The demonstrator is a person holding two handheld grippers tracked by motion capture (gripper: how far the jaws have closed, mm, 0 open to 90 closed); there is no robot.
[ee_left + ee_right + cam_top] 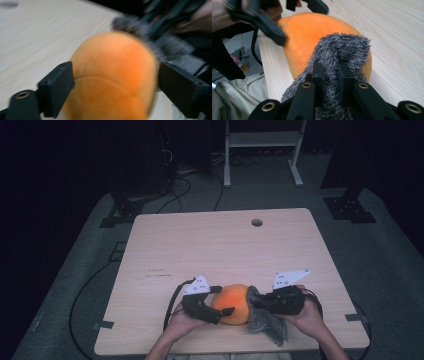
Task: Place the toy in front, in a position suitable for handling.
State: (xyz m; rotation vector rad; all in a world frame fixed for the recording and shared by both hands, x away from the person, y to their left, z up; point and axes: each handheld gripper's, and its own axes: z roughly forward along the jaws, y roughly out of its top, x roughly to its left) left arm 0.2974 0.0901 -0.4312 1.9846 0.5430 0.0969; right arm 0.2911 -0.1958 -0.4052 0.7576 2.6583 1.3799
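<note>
Your left claw [223,301] straddles the orange plush ball [234,303], which rests near the table's [210,245] 6 o'clock edge. Its jaws stand apart on either flank of the ball, the near jaw just beside the plush and the far one clear of it. Your right claw [329,75], at the ball's 3 o'clock, is clamped tight on the grey fuzzy cloth [342,50] lying against the ball.
</note>
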